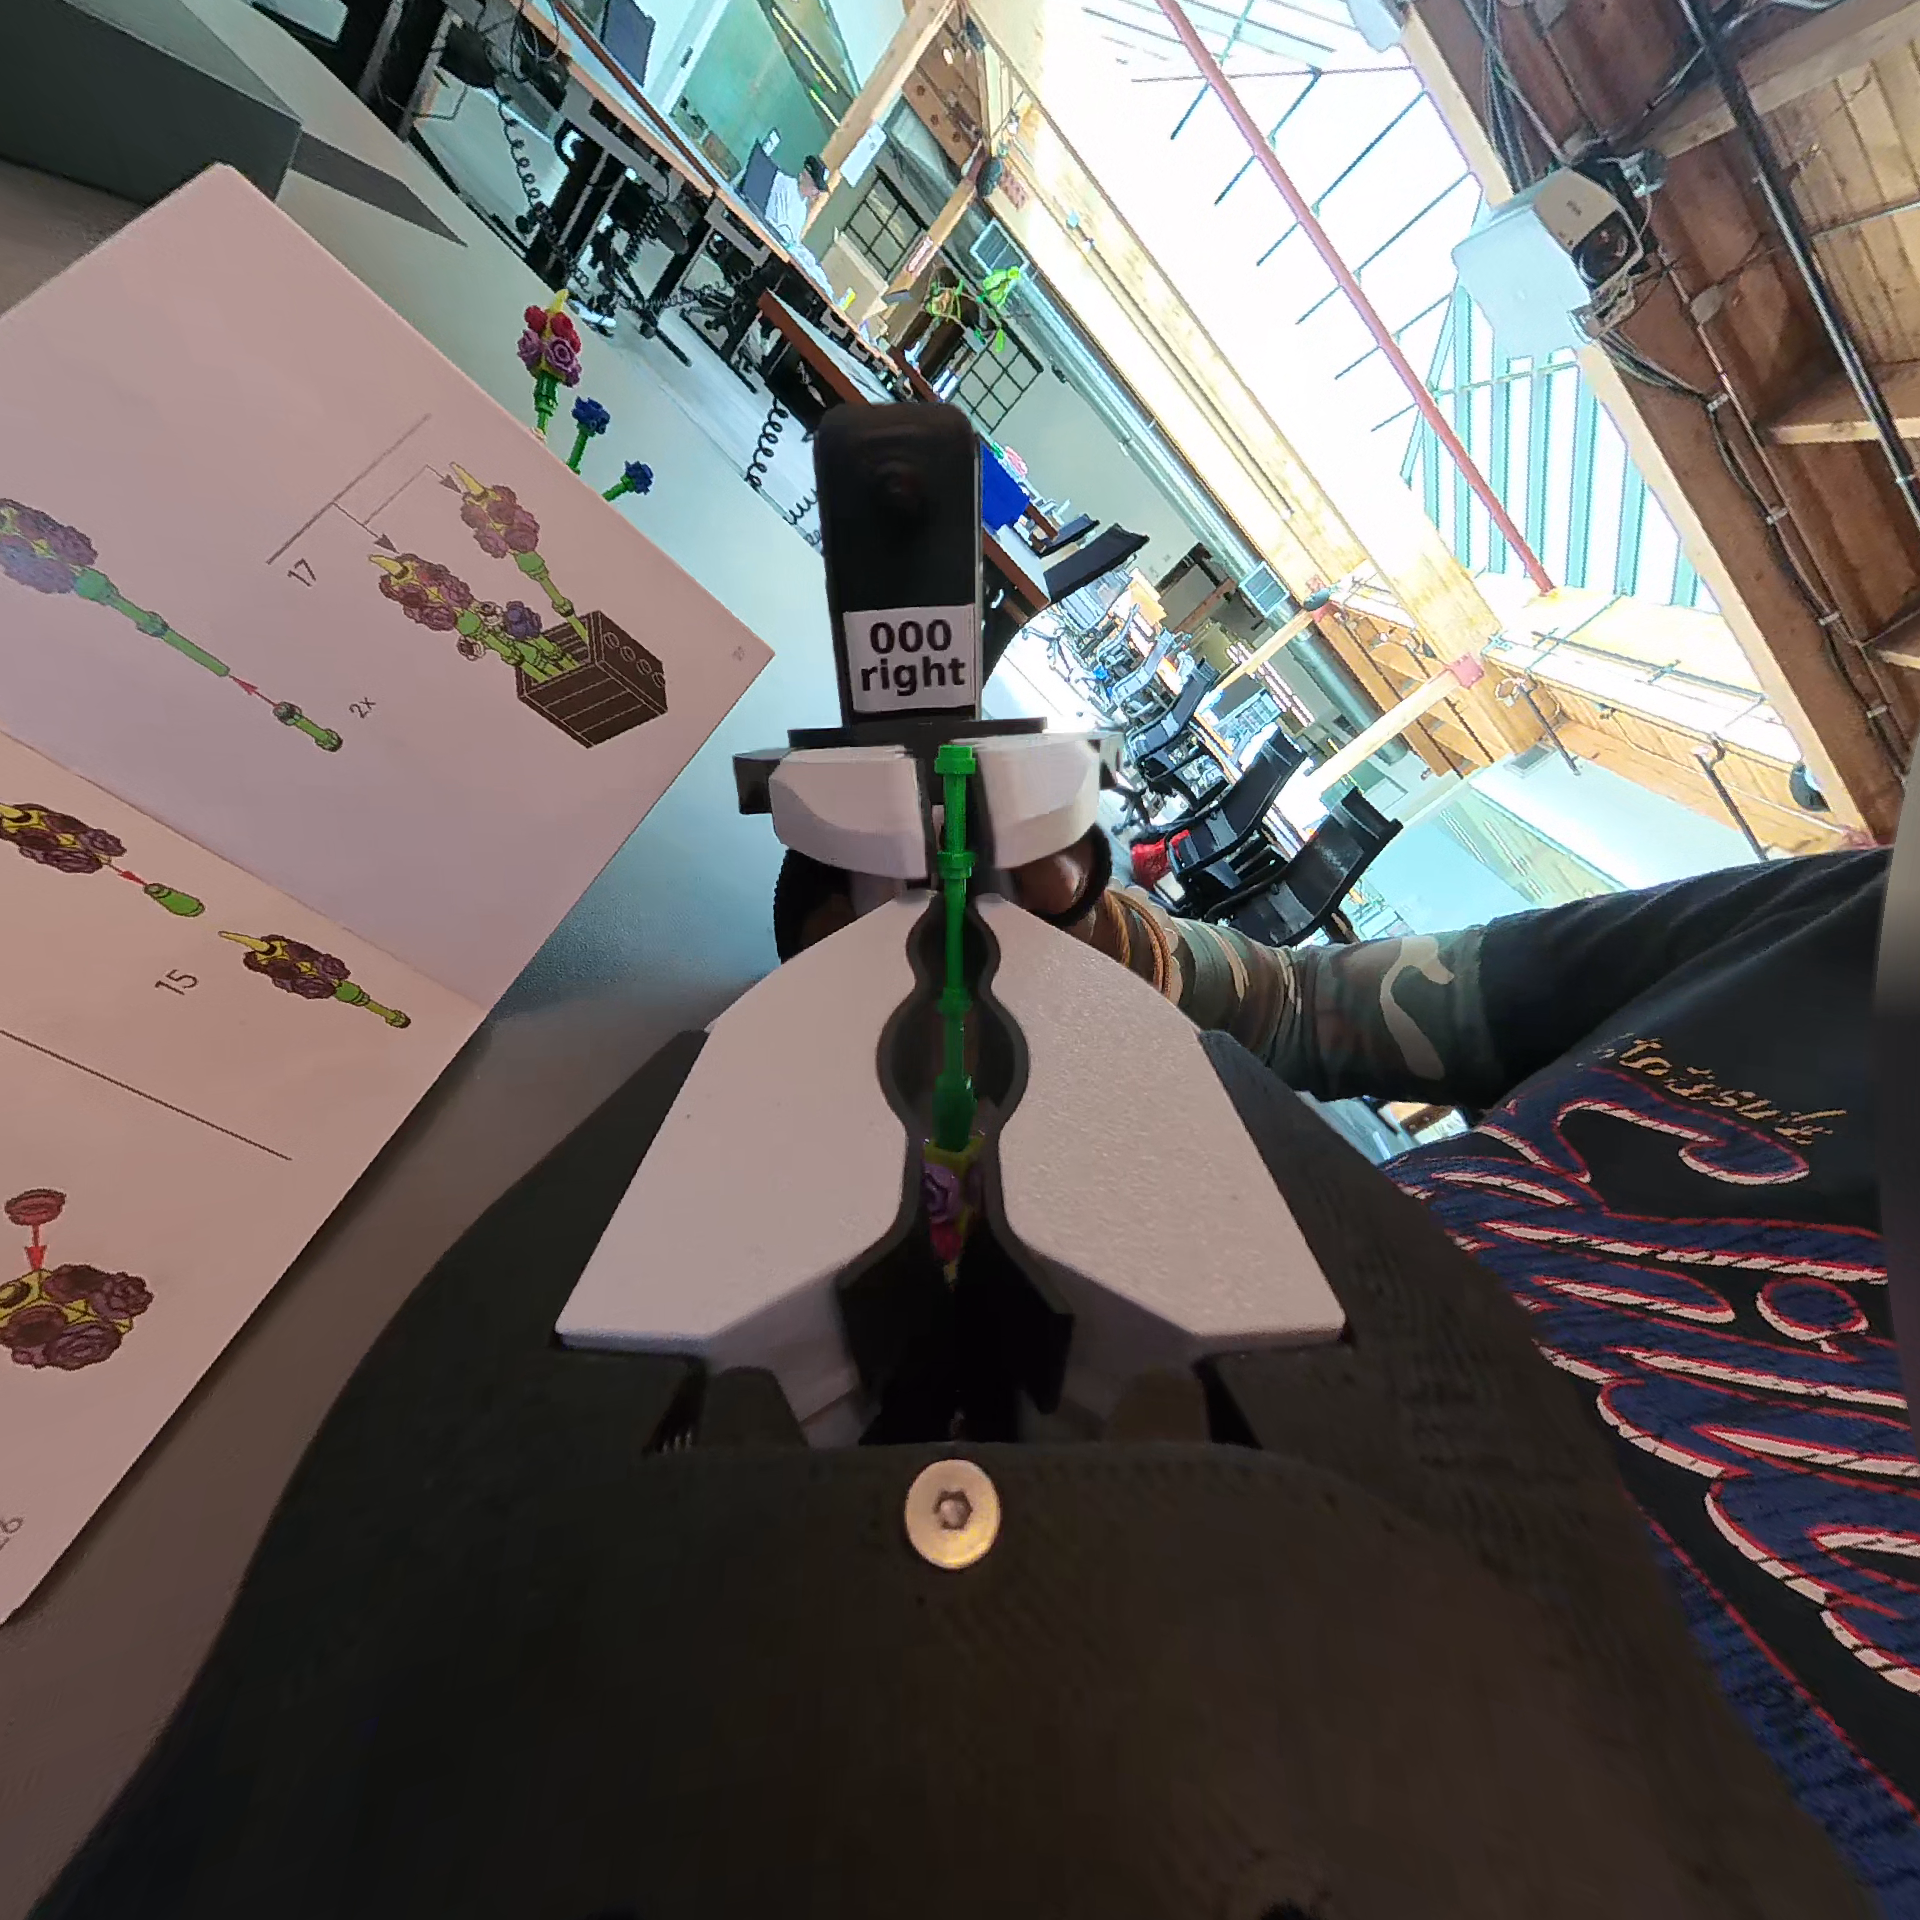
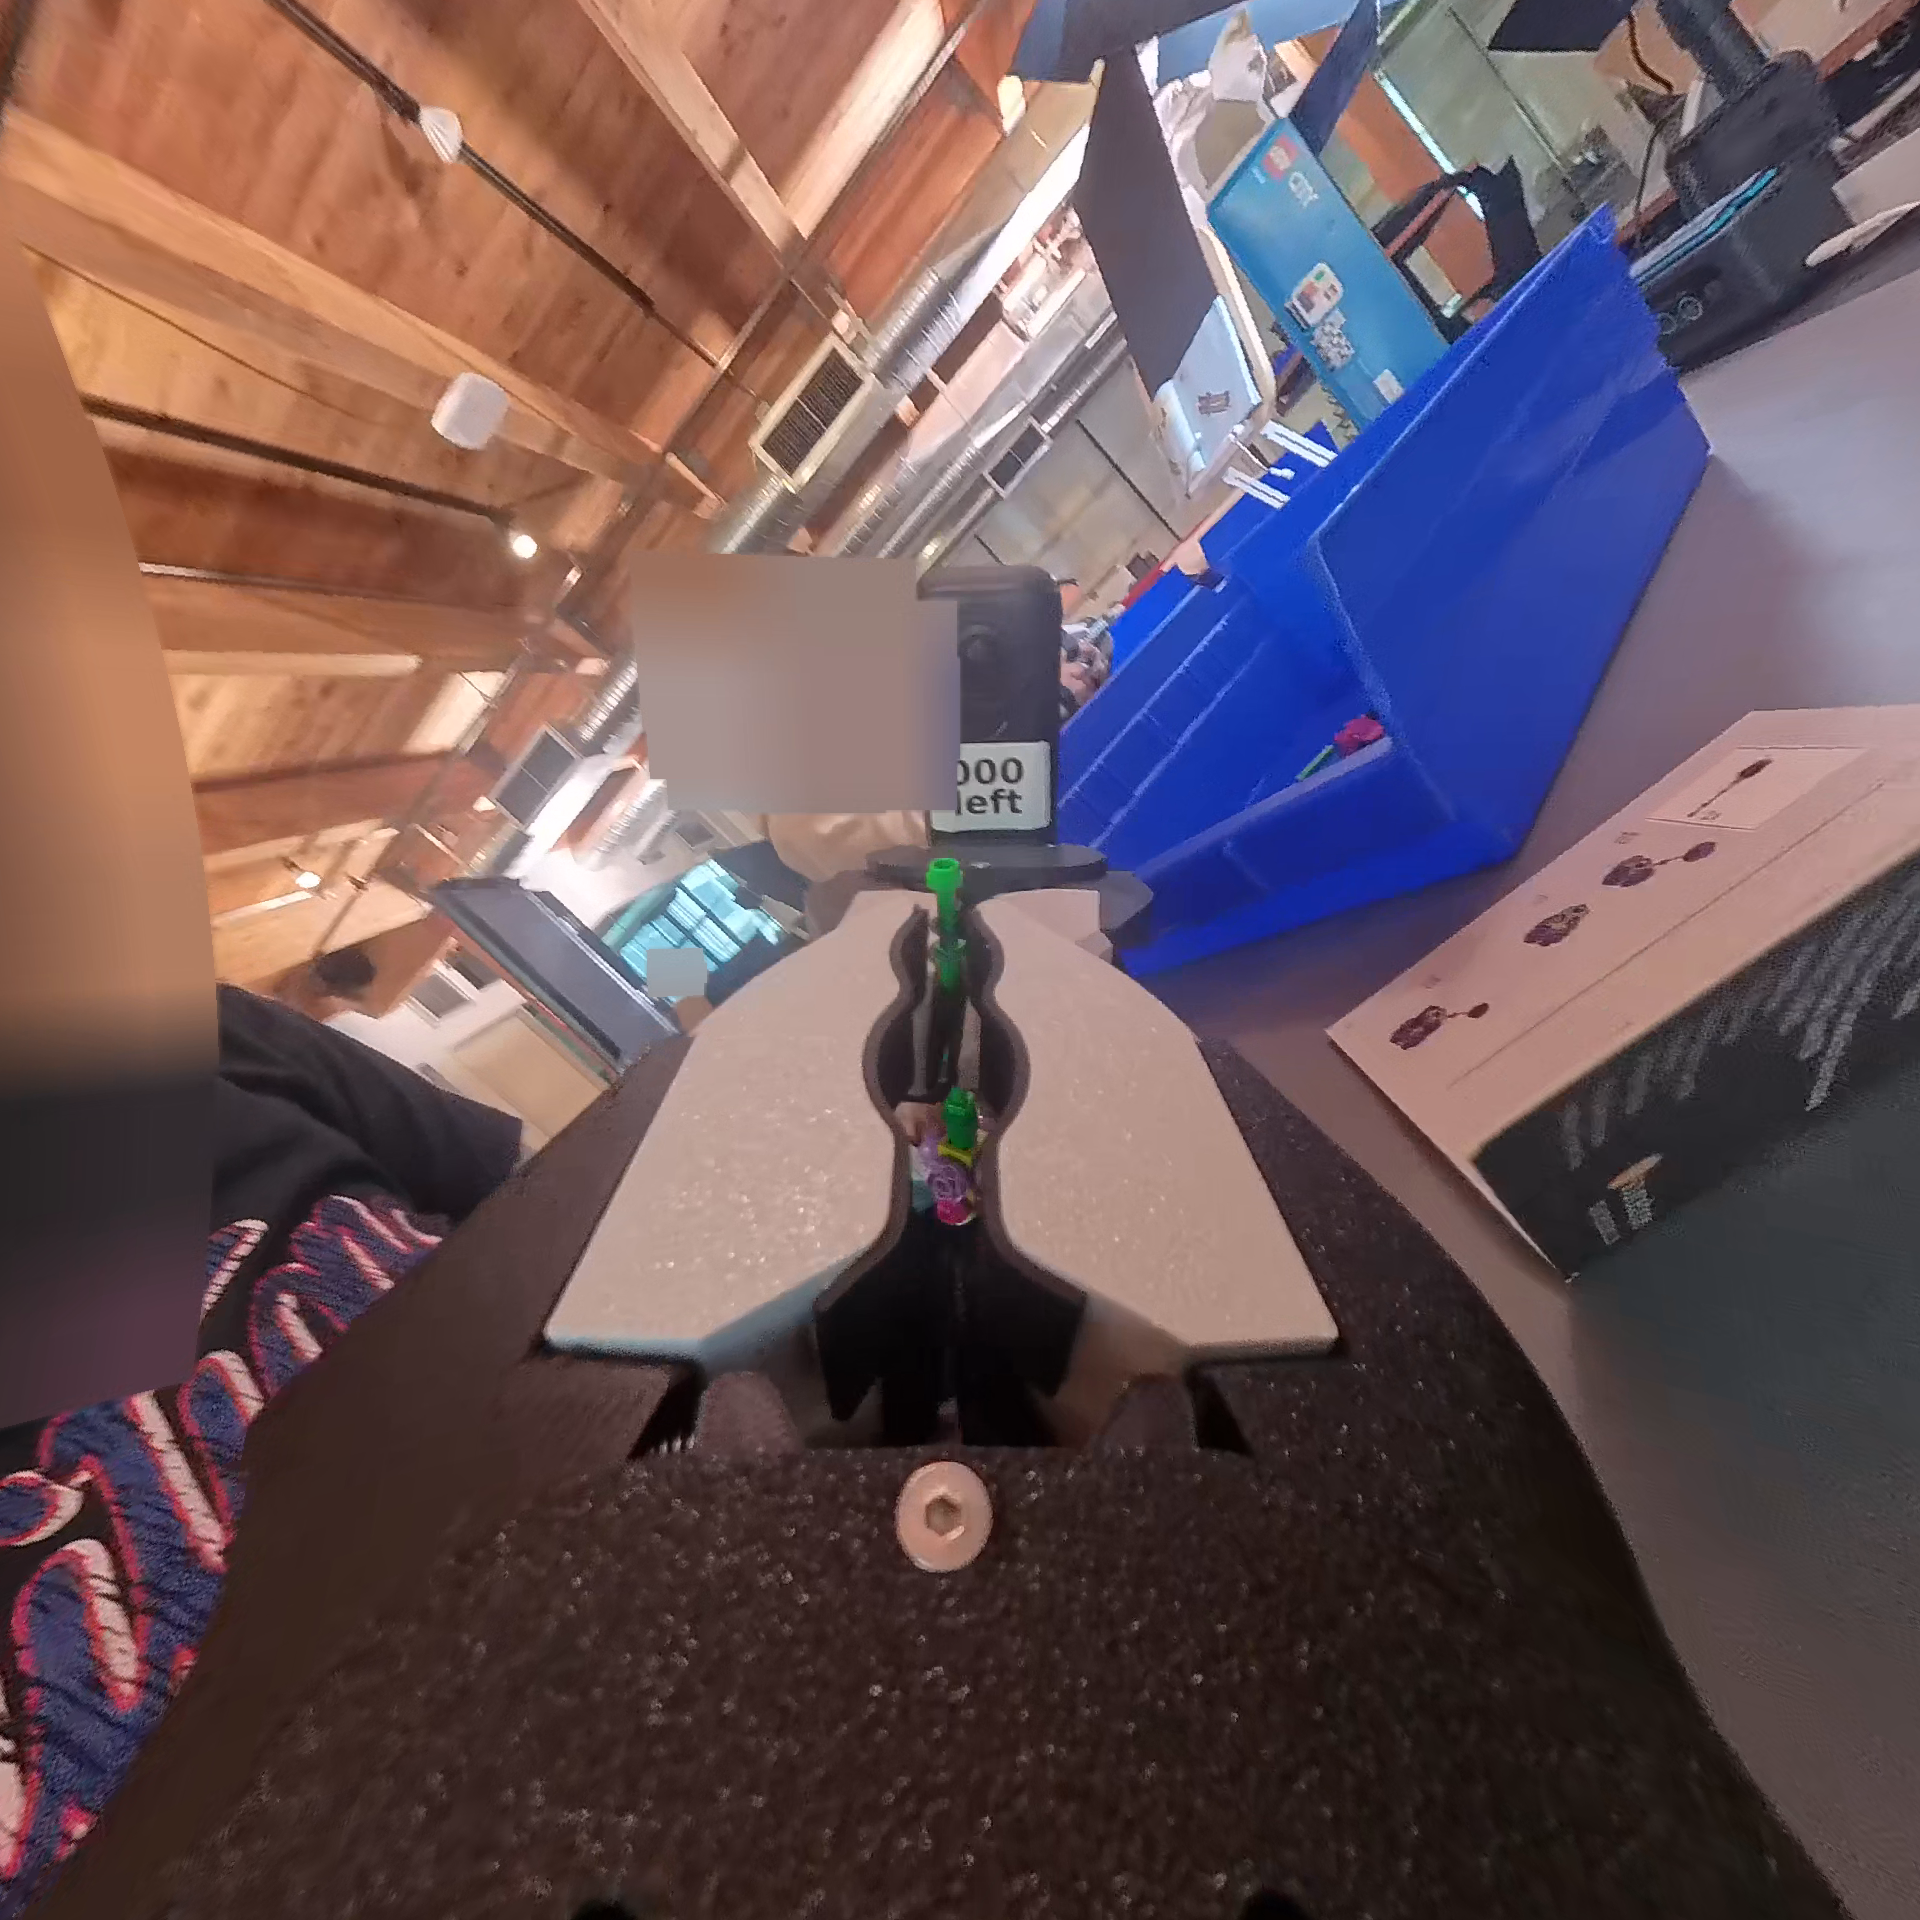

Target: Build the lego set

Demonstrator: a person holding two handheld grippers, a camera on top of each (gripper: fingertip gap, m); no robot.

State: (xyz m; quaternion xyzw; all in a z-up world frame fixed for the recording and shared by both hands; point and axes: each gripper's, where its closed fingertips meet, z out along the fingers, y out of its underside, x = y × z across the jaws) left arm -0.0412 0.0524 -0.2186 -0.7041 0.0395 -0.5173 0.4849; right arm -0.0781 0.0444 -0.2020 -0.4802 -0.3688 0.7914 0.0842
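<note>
While both my grippers meet tip to tip above the table (image 1: pixel 644 956), they share one thing: a flower stem (image 1: pixel 953 966), green, with a purple and pink bloom (image 1: pixel 951 1205) at one end.

My left gripper (image 1: pixel 951 935) has its fingers (image 1: pixel 800 1143) pressed nearly together, pinching the stem along the narrow slot between them. The bloom sits deep in that slot, near the base of the fingers, and the stem's free end pokes out past the fingertips. There my right gripper (image 1: pixel 948 800) faces me head on, its white fingers closed around the stem's far end. The two sets of fingertips stand just apart, with only a short stretch of bare stem between them.

From the right wrist view the same holds in mirror: my right gripper (image 2: pixel 940 925) is clamped on the stem (image 2: pixel 948 966), and a bloom (image 2: pixel 951 1184) shows down in the slot.

Room to move is tight on the table side. The open booklet (image 1: pixel 312 727) lies to my left, its near edge close under the left gripper. Beyond its far edge stand three finished flowers (image 1: pixel 566 400), well apart from me. On the other side a box (image 2: pixel 1662 1039) lies flat near the right gripper, with blue bins (image 2: pixel 1455 623) behind it. Overhead the space is open.
</note>
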